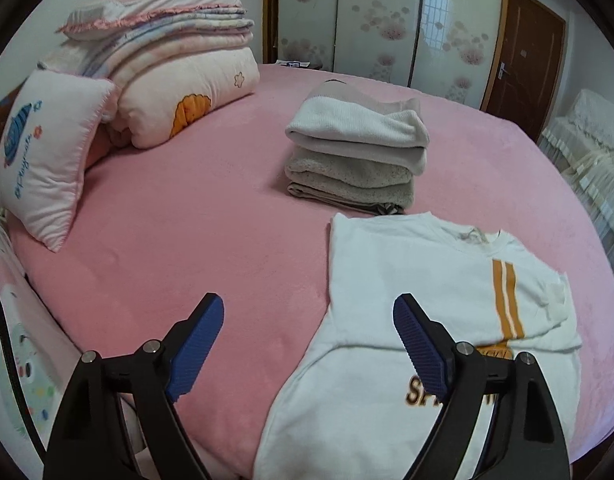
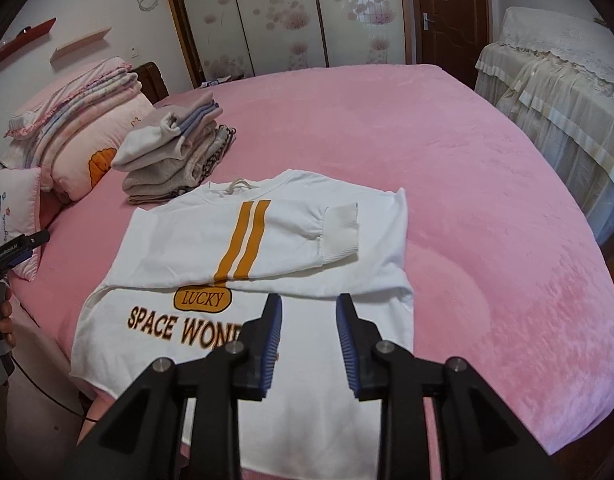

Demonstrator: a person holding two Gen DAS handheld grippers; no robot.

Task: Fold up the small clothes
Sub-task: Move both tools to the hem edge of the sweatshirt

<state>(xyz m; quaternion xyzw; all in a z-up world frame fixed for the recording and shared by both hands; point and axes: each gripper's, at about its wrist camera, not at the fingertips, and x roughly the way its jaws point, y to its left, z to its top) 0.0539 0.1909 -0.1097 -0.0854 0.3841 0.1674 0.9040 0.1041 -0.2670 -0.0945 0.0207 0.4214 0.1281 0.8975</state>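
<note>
- White cotton dominates the scene: a sweatshirt with two orange stripes and the words "LUCKY" and "SPACE WONDE…" lies flat on a pink bed, one sleeve folded across its chest, the ribbed cuff resting near its right shoulder.
- Just beyond the sweatshirt's collar sits a stack of folded clothes in white, grey and beige, its lowest layer touching or nearly touching the collar edge.
- Left of the sweatshirt, the left hand-held gripper hovers with its blue pads spread wide, one over bare bedding, the other over the sweatshirt's side; it holds nothing.
- Above the sweatshirt's lower half, the right hand-held gripper hangs with its fingers apart, a narrower gap, empty.
- Farther left of the sweatshirt, folded quilts are piled at the head of the bed, with a small pillow leaning beside them.
- Behind the sweatshirt, past the bed, stands a floral wardrobe.
</note>
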